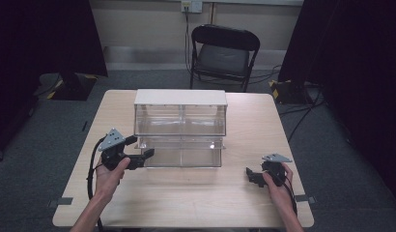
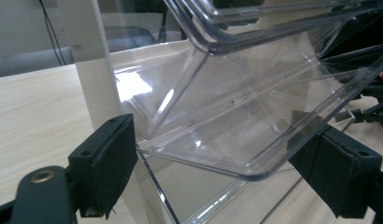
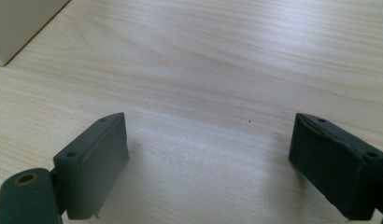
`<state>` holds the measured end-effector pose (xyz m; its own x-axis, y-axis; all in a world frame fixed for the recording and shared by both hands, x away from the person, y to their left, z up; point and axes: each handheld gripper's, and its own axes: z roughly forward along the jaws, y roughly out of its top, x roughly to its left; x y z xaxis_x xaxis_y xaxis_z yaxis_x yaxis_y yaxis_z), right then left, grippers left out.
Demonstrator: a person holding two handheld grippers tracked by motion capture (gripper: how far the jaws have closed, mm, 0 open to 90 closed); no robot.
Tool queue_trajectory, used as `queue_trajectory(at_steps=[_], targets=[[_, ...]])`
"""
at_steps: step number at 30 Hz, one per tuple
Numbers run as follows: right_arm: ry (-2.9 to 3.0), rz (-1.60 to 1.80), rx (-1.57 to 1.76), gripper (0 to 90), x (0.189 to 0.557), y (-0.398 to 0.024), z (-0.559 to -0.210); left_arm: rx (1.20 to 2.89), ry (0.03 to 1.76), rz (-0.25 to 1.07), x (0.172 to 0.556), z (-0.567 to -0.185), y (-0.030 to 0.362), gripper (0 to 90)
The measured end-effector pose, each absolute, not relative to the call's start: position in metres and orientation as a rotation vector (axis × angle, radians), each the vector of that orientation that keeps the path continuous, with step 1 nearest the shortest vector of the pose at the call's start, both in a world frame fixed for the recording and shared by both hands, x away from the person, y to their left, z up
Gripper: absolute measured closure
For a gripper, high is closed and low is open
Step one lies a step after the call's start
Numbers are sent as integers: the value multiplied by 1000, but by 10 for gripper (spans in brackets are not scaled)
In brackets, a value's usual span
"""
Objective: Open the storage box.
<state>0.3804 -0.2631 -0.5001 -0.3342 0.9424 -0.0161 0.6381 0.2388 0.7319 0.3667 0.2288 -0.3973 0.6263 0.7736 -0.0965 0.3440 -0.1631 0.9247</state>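
Observation:
A clear plastic bin rack (image 1: pixel 180 126) with a white top stands at the middle back of the wooden table (image 1: pixel 196 203). Its lower bin (image 1: pixel 184 153) juts toward me. My left gripper (image 1: pixel 140 146) is at that bin's front left corner, open. In the left gripper view the bin's clear front rim (image 2: pixel 227 154) passes between the wide-set pads (image 2: pixel 105 163) of the left gripper (image 2: pixel 222 175), beside the rack's white side panel (image 2: pixel 98 79). My right gripper (image 1: pixel 252 175) rests low over the table's right front, open, with bare wood between its fingers (image 3: pixel 94 158).
A black folding chair (image 1: pixel 224 50) stands behind the table. Black curtains hang at both sides, and cables run over the grey floor at the right. A white corner of the rack (image 3: pixel 17 23) appears in the right gripper view's upper left.

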Motion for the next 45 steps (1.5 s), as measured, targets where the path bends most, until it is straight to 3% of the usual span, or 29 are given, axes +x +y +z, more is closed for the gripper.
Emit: queue_trajectory(at_steps=[45], targets=[[2058,882,1443,110,380,-263,-500,1738,924,487,377,-387,227,152]])
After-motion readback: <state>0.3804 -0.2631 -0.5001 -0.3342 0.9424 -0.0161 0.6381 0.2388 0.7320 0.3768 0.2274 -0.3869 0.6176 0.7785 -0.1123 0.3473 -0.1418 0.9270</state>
